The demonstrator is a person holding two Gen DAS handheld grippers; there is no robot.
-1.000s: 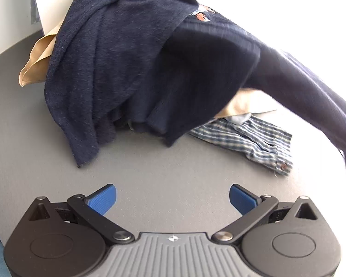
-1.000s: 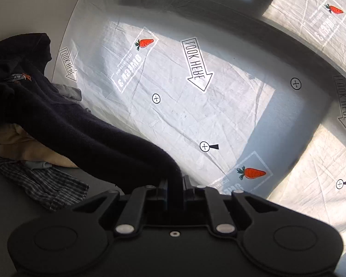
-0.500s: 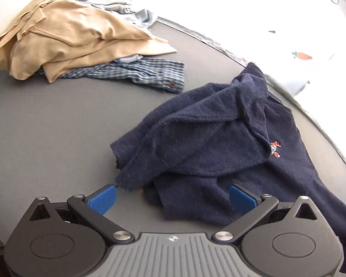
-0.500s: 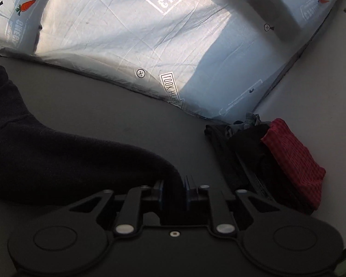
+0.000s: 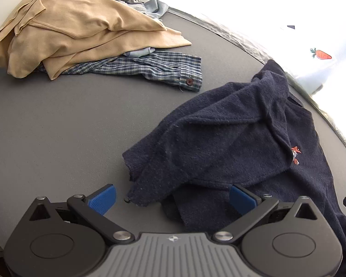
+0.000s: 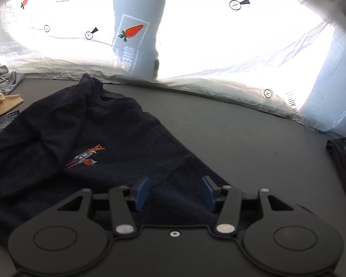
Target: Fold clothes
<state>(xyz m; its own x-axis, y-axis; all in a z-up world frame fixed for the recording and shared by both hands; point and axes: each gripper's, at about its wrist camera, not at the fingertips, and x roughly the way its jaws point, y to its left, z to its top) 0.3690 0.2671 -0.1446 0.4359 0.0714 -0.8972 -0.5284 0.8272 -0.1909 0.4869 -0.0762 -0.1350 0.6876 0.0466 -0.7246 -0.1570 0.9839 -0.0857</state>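
Looking down my left gripper (image 5: 171, 197), I see its blue pads spread wide and gripping nothing, with a rumpled corner of the navy sweater (image 5: 230, 143) lying on the grey table (image 5: 69, 127) between them, not pressed by either pad. My right gripper (image 6: 174, 192) has its jaws opening; the sweater's dark fabric lies flat under and between its pads, which stand clear of it. The sweater is crumpled, its small orange embroidered emblem (image 6: 86, 157) facing up. Farther back on my left sits a pile with a tan shirt (image 5: 80, 27) on top of a blue checked shirt (image 5: 150, 65), well apart from the sweater. A white printed sheet (image 6: 219, 46) rises behind the table.
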